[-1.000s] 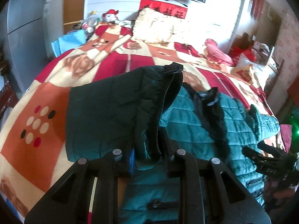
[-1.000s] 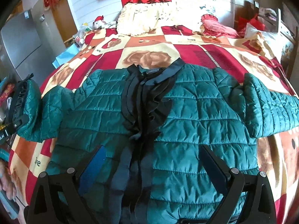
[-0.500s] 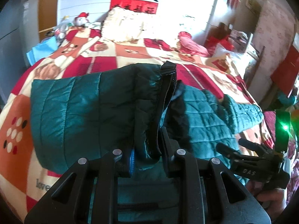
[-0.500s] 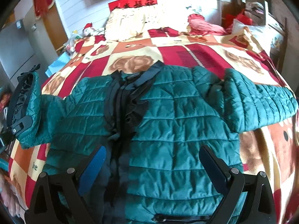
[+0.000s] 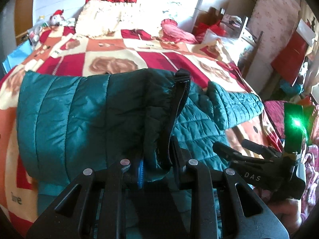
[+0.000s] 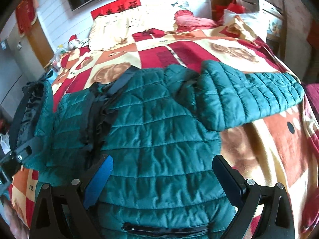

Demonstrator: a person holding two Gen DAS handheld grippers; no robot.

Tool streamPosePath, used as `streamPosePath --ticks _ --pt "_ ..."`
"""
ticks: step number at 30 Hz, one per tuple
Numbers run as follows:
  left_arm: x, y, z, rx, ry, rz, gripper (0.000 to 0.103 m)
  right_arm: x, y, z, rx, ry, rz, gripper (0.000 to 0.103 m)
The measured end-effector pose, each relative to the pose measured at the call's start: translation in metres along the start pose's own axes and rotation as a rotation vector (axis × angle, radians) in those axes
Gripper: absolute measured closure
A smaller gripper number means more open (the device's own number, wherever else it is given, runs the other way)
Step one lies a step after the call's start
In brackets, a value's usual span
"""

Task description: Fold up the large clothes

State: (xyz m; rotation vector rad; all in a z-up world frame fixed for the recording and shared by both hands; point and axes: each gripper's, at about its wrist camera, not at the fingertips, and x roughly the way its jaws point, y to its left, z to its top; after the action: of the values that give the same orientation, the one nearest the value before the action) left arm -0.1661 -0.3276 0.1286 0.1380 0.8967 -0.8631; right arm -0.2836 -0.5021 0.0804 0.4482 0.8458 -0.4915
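A teal quilted jacket lies front up on the bed, its black ruffled placket running down the left. Its right sleeve stretches out to the right. My left gripper is shut on the cuff of the left sleeve and holds it lifted over the jacket body; the cuff's black trim stands up between the fingers. In the right wrist view that lifted cuff shows at the far left. My right gripper is open and empty just above the jacket's lower front; it shows in the left wrist view.
The bed carries a red, orange and cream patchwork blanket. Cream pillows and a pink cushion lie at the headboard. A plush toy sits at the far left corner. Furniture and clutter stand to the right.
My left gripper has carried the held sleeve rightward over the jacket body. My right gripper has shifted right and lower over the jacket's front, still open.
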Motion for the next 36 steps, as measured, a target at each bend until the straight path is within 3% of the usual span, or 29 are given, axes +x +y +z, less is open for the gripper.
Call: streamPosePath --ticks 4,12,16,21,25,29,33,36 --pt "0.02 -0.007 -0.006 -0.024 0.053 -0.056 0.081 0.002 -0.01 -0.002 0.018 0.005 -0.009 0.004" --pt "0.053 -0.016 -0.023 -0.008 0.123 -0.054 0.081 0.005 -0.025 -0.006 0.048 0.015 -0.018 0.004" --pt "0.053 -0.005 -0.028 -0.045 0.189 -0.082 0.062 0.004 -0.032 -0.006 0.077 0.017 -0.009 0.004" --pt "0.014 0.012 -0.041 -0.074 0.134 -0.125 0.038 0.001 -0.026 -0.006 0.093 0.017 0.046 0.004" --pt "-0.023 0.037 -0.054 -0.051 0.087 -0.053 0.037 0.001 -0.01 -0.007 0.085 0.027 0.107 0.004" --pt "-0.051 0.073 -0.074 -0.034 0.034 0.111 0.037 0.011 0.018 -0.009 0.05 0.071 0.149 0.004" --pt "-0.051 0.116 -0.097 -0.101 0.057 0.223 0.037 0.024 0.029 -0.011 0.07 0.106 0.155 0.004" --pt "-0.044 0.144 -0.11 -0.192 0.086 0.26 0.037 0.044 0.038 -0.015 0.099 0.157 0.152 0.005"
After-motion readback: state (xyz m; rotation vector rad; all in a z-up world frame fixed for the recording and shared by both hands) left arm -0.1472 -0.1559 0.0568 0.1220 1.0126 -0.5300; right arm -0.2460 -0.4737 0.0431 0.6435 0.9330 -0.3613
